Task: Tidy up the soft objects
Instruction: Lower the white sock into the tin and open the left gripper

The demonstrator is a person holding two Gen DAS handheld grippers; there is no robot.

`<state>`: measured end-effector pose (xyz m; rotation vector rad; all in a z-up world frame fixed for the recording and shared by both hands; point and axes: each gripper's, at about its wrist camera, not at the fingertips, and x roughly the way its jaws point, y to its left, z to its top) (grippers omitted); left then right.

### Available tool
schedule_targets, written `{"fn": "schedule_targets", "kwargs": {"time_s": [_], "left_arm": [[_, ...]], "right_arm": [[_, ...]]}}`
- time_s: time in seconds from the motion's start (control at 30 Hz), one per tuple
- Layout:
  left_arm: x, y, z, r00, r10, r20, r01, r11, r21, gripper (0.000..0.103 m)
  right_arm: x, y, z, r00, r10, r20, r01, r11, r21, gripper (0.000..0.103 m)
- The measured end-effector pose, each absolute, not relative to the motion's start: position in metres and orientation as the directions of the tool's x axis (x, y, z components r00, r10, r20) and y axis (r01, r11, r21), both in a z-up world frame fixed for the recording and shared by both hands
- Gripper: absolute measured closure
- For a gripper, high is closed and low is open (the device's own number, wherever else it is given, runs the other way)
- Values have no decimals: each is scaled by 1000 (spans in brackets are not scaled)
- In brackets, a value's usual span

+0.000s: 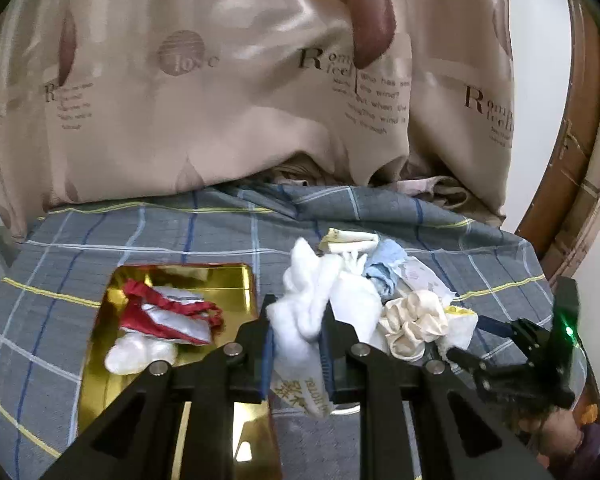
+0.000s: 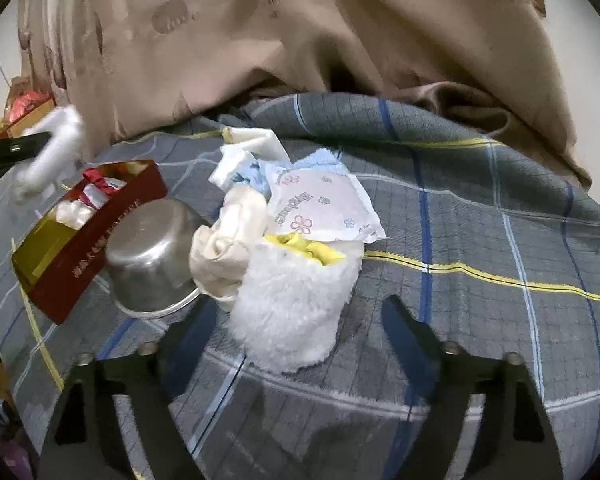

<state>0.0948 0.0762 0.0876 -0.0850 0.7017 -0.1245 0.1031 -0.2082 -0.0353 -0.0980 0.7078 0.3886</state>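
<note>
White, limp sock (image 1: pixel 300 312) pinched in left gripper (image 1: pixel 298 344), just right of gold box (image 1: pixel 100 360) | light, floppy; grip mid-bunch | right gripper (image 2: pixel 296 320) open, straddling fluffy roll (image 2: pixel 292 312), no pad contact seen

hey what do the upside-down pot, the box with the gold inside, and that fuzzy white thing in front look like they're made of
Pot: brushed metal, probably stainless steel; dull silver sheen, rolled rim.
Box: likely card or tin; matte red outside with gold lettering, mirror-like gold lining.
Fuzzy white thing: plush fleece or terry; shaggy pile, with a yellow cloth part at its top.
</note>
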Motion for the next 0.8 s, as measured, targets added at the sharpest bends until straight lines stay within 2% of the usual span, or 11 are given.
{"fn": "schedule_targets", "kwargs": {"time_s": [0.03, 0.07, 0.1, 0.17, 0.33, 0.47, 0.6, 0.8], "left_arm": [[92, 79, 88, 759, -140, -636, 81, 989, -121, 84], [90, 81, 89, 756, -146, -638, 83, 988, -127, 84], [88, 83, 88, 755, -143, -641, 79, 989, -127, 84], [85, 88, 89, 757, -133, -639, 64, 990, -129, 84], [71, 110, 92, 774, -92, -627, 6, 990, -139, 83], [57, 136, 94, 781, -36, -624, -58, 990, -129, 83], [47, 160, 85, 758, 4, -652, -101, 989, -112, 83], [39, 173, 67, 729, 1, -684, -110, 987, -116, 83]], "right_arm": [[107, -207, -37, 677, 324, -661, -386, 921, 56, 40], [111, -206, -40, 664, 327, -672, -388, 919, 63, 53], [113, -205, -42, 655, 327, -681, -390, 918, 66, 59], [111, -202, -43, 652, 330, -683, -401, 914, 59, 62], [97, -201, -39, 670, 331, -665, -410, 911, 41, 66], [66, -210, -27, 709, 348, -614, -392, 917, 67, 67], [38, -215, -15, 726, 376, -576, -388, 915, 110, 67], [14, -207, 1, 724, 418, -548, -417, 899, 135, 67]]}}
